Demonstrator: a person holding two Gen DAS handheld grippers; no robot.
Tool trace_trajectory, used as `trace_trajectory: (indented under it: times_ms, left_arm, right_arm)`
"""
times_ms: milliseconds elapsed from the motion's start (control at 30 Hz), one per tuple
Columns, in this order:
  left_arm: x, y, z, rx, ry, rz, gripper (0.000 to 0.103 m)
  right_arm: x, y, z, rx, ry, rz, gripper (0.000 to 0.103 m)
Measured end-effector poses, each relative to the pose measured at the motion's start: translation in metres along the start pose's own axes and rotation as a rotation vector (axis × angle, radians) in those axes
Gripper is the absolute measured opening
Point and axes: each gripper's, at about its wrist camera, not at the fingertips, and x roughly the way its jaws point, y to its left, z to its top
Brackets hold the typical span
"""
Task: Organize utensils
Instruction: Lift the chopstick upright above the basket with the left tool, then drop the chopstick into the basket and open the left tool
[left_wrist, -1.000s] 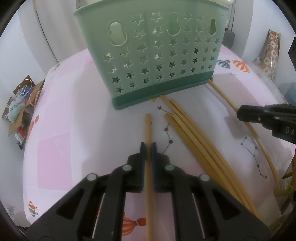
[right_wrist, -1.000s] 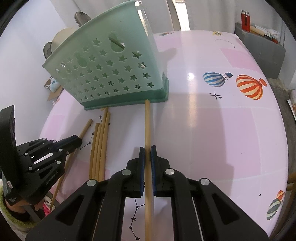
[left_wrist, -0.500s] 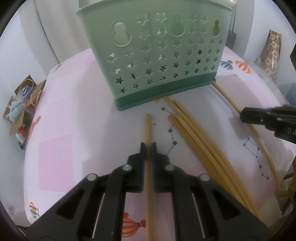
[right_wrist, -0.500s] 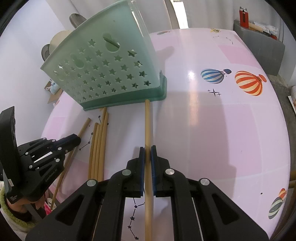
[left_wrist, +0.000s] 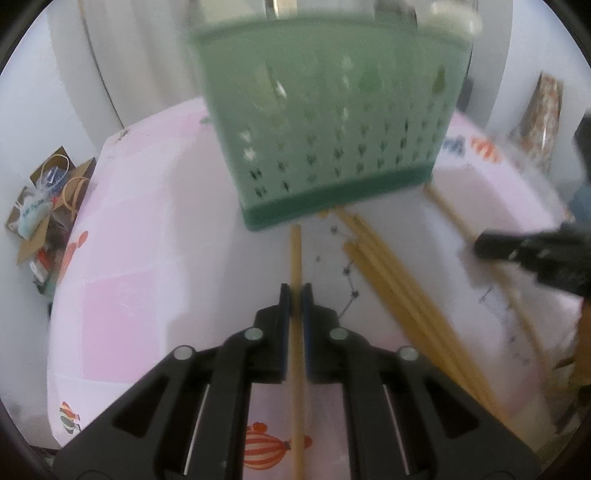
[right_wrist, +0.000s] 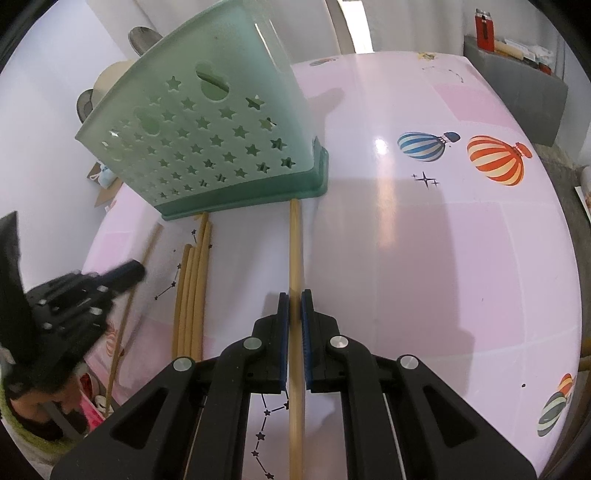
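Observation:
My left gripper is shut on a bamboo chopstick that points toward the base of the green star-holed basket. My right gripper is shut on another bamboo chopstick whose tip reaches the basket at its right corner. A bundle of loose chopsticks lies on the table between the two grippers; it also shows in the right wrist view. The left view is blurred.
The table has a pink cloth with balloon prints. Clutter and cardboard sit past the table's left edge. A grey box stands at the far right. A thin chopstick lies by the left gripper.
Both held chopsticks have lifted and tilted a little; the basket sits higher in both views. The left view has blurred from fast motion.

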Motion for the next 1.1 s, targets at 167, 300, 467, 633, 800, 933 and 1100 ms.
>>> trace_trajectory:
  times_ms: [167,300,467,633,800,933,1100]
  left_arm:
    - [-0.054,0.018,0.011,-0.059,-0.17,-0.106,0.005]
    - [-0.102,0.031,0.022,-0.094,-0.328,-0.165,0.005]
    - [-0.153,0.04,0.046,-0.108,-0.503,-0.233,0.005]
    - [-0.196,0.041,0.081,-0.115,-0.738,-0.252,0.005]
    - [-0.201,0.041,0.119,-0.186,-0.91,-0.235,0.005]
    - [-0.183,0.037,0.147,-0.194,-0.966,-0.165,0.005]
    - [-0.14,0.024,0.159,-0.164,-0.929,-0.093,0.005]
  right_arm:
    - [0.001,-0.001,0.0,0.005,-0.003,0.001,0.007]
    - [0.002,0.0,0.001,0.003,-0.007,0.001,0.007]
    - [0.003,-0.001,0.001,0.009,-0.013,0.01,0.007]
    - [0.003,-0.003,0.0,0.012,-0.016,0.02,0.007]
    - [0.002,-0.007,0.0,0.026,-0.02,0.034,0.007]
    - [0.002,-0.01,0.0,0.033,-0.021,0.042,0.007]
    - [0.0,-0.015,0.001,0.043,-0.022,0.053,0.007]
